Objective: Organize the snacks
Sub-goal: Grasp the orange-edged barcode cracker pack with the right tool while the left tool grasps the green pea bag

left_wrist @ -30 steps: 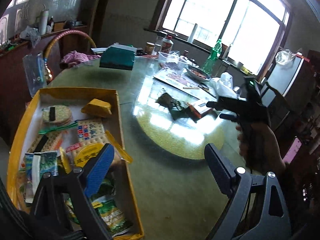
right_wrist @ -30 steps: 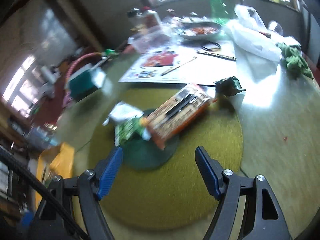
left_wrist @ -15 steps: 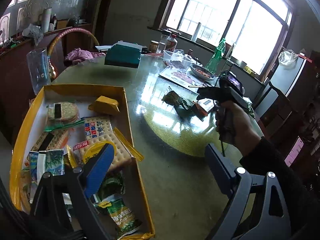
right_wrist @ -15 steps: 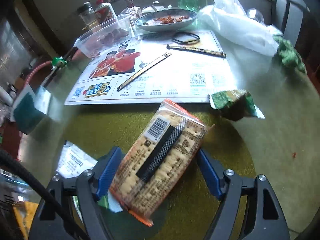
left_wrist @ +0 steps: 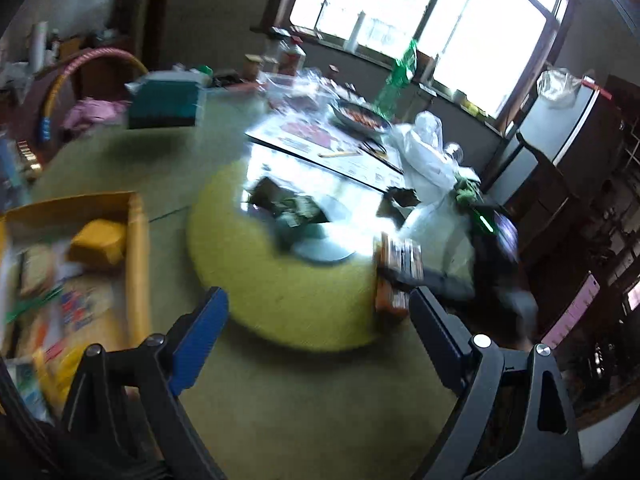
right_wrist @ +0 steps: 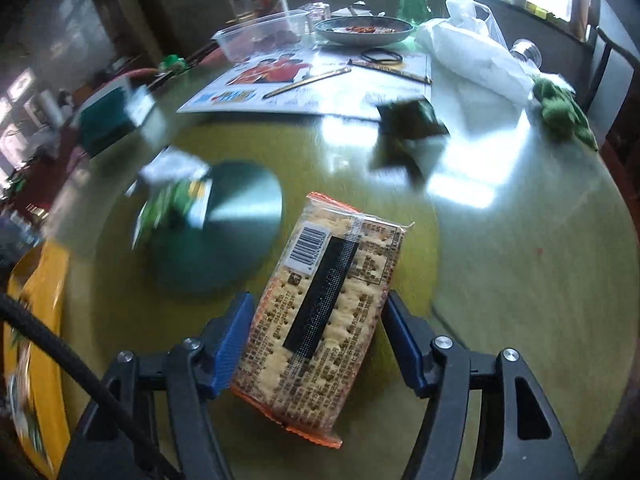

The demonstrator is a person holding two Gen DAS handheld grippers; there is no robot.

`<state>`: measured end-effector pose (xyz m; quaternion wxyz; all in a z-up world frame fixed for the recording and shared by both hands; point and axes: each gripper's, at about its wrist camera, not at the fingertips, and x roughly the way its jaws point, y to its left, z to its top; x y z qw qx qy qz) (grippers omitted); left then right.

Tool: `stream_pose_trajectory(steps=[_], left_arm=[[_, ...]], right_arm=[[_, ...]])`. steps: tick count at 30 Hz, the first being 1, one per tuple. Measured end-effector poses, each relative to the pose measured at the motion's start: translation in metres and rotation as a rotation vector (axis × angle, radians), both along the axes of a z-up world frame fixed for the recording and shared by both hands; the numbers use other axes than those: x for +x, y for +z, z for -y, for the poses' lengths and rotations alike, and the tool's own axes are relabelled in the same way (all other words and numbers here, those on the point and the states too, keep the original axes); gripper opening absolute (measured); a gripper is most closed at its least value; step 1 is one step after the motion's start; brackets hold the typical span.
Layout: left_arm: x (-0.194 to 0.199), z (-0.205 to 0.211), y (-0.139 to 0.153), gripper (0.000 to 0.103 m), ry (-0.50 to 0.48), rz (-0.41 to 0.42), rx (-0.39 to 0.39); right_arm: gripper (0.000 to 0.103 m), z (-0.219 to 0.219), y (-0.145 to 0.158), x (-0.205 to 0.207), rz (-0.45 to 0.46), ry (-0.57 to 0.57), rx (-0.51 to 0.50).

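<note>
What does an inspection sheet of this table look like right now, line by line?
Surface: round glass-topped table, yellow-green under the glass.
Job's things: cracker pack in the right gripper; yellow tray holding snacks.
Clutter: green snack packet, dark wrapper, white plastic bag, poster, food dish.
Grippers: left gripper open, empty; right shut on the pack.
Cables: black cable at the right gripper.
Surroundings: windows, cluttered shelves.
</note>
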<state>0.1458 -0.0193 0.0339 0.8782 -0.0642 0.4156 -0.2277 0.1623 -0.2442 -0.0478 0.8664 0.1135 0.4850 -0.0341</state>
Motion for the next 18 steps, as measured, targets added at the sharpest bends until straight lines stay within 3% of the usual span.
stream_pose_trajectory(steps=[5,13,16,18], left_arm=[[0.065,0.047,-0.018,0.092,-0.016,-0.052,0.042],[0.148,0.081,-0.062,0.088,0.075,-0.144,0.186],[0.159,0.084,-0.076,0.083,0.103,-0.173,0.2],[0.161,0.089,-0.086,0.068,0.093,-0.188,0.242]], right_arm=[[0.062,0.009,0.002,-0.041,0.027,0.04,0.071],[0.06,0.02,0.002,-0.065,0.043,0.065,0.061],[0.06,0.02,0.002,-0.067,0.048,0.078,0.052],[0.06,0.018,0.002,-0.067,0.049,0.082,0.047]])
